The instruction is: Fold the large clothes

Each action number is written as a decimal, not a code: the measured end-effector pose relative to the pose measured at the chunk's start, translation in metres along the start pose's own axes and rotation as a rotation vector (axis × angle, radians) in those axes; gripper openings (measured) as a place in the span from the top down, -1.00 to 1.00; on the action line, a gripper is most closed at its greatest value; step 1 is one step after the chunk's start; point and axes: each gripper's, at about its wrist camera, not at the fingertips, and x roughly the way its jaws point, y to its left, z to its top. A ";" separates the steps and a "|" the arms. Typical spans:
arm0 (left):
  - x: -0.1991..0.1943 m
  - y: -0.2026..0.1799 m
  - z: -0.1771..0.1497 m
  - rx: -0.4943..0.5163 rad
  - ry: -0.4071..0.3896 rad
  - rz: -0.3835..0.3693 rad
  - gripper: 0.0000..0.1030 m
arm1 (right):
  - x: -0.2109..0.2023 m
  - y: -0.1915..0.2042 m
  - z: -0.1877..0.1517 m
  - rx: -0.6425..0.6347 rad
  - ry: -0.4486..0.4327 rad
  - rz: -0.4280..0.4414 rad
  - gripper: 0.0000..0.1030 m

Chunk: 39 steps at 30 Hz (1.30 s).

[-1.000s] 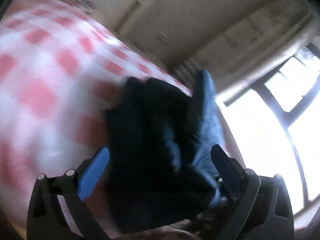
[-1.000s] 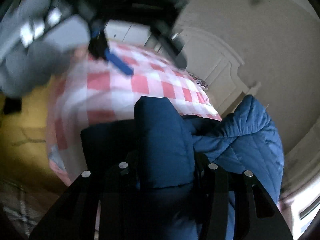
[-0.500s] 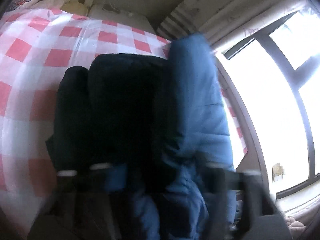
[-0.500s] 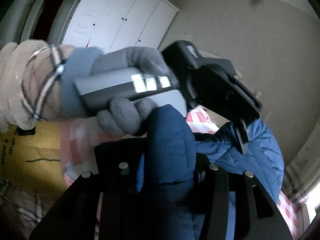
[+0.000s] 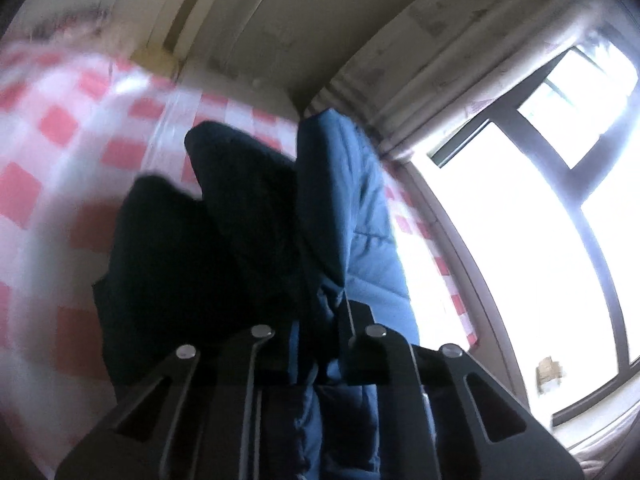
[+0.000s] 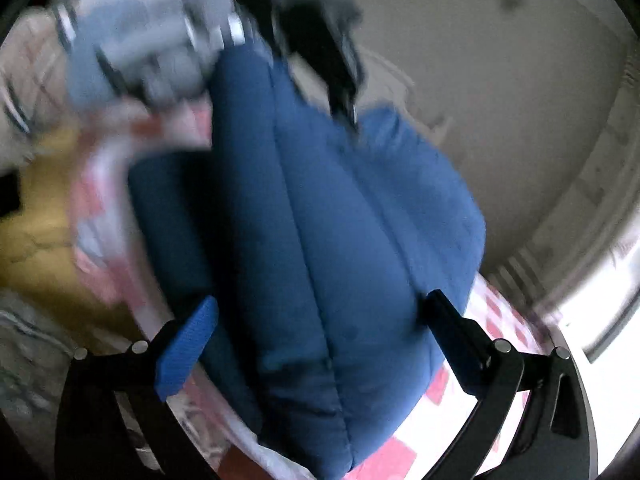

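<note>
A blue quilted padded jacket (image 5: pixel 344 208) lies bunched on a bed with a red-and-white checked sheet (image 5: pixel 60 152). My left gripper (image 5: pixel 316 344) is shut on a fold of the jacket and holds it up. In the right wrist view the jacket (image 6: pixel 320 240) fills the middle. My right gripper (image 6: pixel 316 336) is open, its fingers standing either side of the jacket. The left gripper (image 6: pixel 340 76) shows there blurred, above the jacket, in a grey-gloved hand.
A large bright window (image 5: pixel 540 220) with a dark frame and a curtain (image 5: pixel 440 72) are to the right of the bed. A cream headboard (image 5: pixel 224 20) stands behind it. A yellow-brown floor (image 6: pixel 36 248) lies beside the bed's edge.
My left gripper has closed on the jacket and lifted a fold. My right gripper has let go of the jacket and opened wide.
</note>
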 end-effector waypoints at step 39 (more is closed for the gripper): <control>-0.098 0.087 -0.036 -0.139 -0.211 0.420 -0.40 | 0.040 0.027 0.084 0.058 0.064 0.327 -0.60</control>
